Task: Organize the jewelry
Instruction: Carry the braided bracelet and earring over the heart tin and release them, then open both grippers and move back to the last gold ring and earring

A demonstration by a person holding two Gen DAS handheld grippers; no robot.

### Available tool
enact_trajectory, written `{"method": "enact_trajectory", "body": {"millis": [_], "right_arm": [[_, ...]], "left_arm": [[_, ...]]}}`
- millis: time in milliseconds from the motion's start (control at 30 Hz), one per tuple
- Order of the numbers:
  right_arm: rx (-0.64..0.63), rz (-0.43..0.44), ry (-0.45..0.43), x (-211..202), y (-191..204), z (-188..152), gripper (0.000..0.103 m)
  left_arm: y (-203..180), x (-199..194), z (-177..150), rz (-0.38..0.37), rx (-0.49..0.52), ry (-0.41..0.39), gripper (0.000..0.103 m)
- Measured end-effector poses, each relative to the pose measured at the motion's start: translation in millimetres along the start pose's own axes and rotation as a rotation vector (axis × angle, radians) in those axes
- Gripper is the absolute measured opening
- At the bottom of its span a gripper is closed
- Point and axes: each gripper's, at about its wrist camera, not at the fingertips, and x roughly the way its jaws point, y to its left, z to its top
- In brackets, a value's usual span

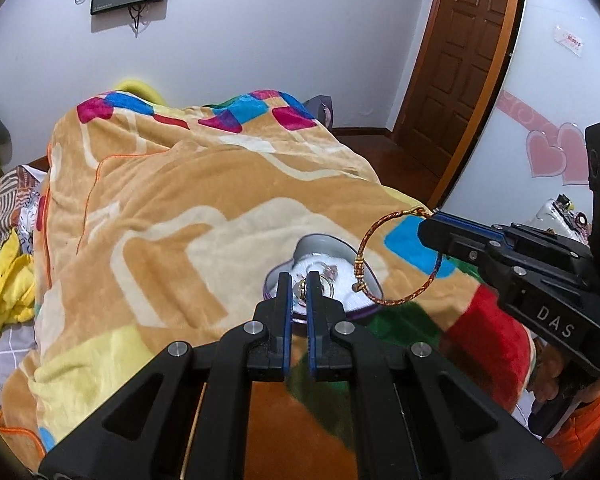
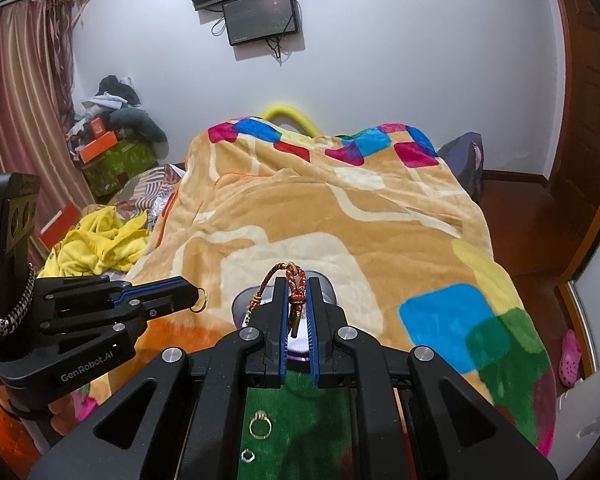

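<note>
Here, on patterned blanket point(image 1: 172, 208): heart-shaped tin point(image 1: 320, 248), white lining, small trinkets inside. Left gripper point(image 1: 298, 280) clenched on small gold ring point(image 2: 199, 301), poised over tin's near lobe. Right gripper point(image 2: 296, 284) clamped on red-gold cord bracelet point(image 1: 384, 264), loop dangling at 3 o'clock of tin, above its rim, not touching lining. Lying loose on green patch at 6 o'clock, under right gripper: gold ring with setting point(image 2: 260, 426), small silver ring point(image 2: 247, 455).

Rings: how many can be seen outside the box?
3: one ring in the left tool, two on the green blanket patch, larger and smaller. Others may be hidden.
</note>
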Motion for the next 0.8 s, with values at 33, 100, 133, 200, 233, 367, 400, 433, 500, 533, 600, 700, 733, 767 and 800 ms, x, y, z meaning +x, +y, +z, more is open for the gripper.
{"method": "enact_trajectory", "body": {"millis": [33, 100, 133, 200, 233, 367, 400, 433, 500, 533, 600, 700, 733, 767, 800], "right_arm": [[-0.001, 0.003, 0.002, 2.5, -0.2, 0.9, 0.007], [-0.004, 0.009, 0.006, 7.3, -1.1, 2.5, 0.007], [-0.005, 0.013, 0.009, 9.5, -0.8, 3.2, 0.007], [-0.008, 0.023, 0.013, 13.8, -0.8, 3.3, 0.007], [-0.010, 0.026, 0.016, 16.3, -0.7, 3.6, 0.007], [-0.018, 0.037, 0.036, 27.0, 0.2, 2.9, 0.007], [-0.021, 0.040, 0.046, 31.5, 0.2, 1.7, 0.007], [-0.023, 0.039, 0.054, 35.3, -0.2, 1.0, 0.007], [-0.024, 0.035, 0.074, 43.2, -2.3, -0.4, 0.007], [-0.022, 0.035, 0.082, 46.1, -4.0, -0.6, 0.007], [-0.017, 0.027, 0.105, 54.3, -8.4, -2.5, 0.007], [-0.016, 0.011, 0.131, 62.2, -13.5, -4.0, 0.008], [-0.017, 0.005, 0.135, 63.0, -14.5, -3.9, 0.008], [-0.022, 0.001, 0.143, 64.7, -15.3, -4.2, 0.008], [-0.030, -0.002, 0.155, 67.0, -16.0, -4.3, 0.008]], "left_arm": [[0.7, 1.8, 0.9, 0.002, 0.000, -0.001, 0.005], [3.0, 5.5, 2.6, 0.000, -0.004, 0.000, 0.005], [4.5, 7.7, 3.4, 0.002, -0.006, 0.001, 0.005], [7.4, 12.5, 4.5, 0.005, -0.010, 0.005, 0.005], [8.3, 14.5, 4.8, 0.006, -0.013, 0.008, 0.005], [10.7, 25.6, 4.2, 0.005, -0.019, 0.027, 0.005], [11.0, 29.9, 3.7, 0.006, -0.019, 0.035, 0.005], [11.3, 33.0, 3.3, 0.005, -0.018, 0.041, 0.005], [10.6, 40.7, 2.3, 0.003, -0.016, 0.056, 0.005], [10.3, 43.6, 2.3, 0.002, -0.014, 0.061, 0.005], [9.1, 51.1, 1.7, 0.001, -0.008, 0.074, 0.005], [8.5, 61.0, 0.8, -0.001, -0.006, 0.092, 0.005], [8.5, 64.3, 0.6, -0.007, -0.009, 0.100, 0.005], [8.4, 67.2, 0.6, -0.010, -0.012, 0.108, 0.005], [8.4, 70.4, 0.5, -0.009, -0.014, 0.115, 0.005]]}}
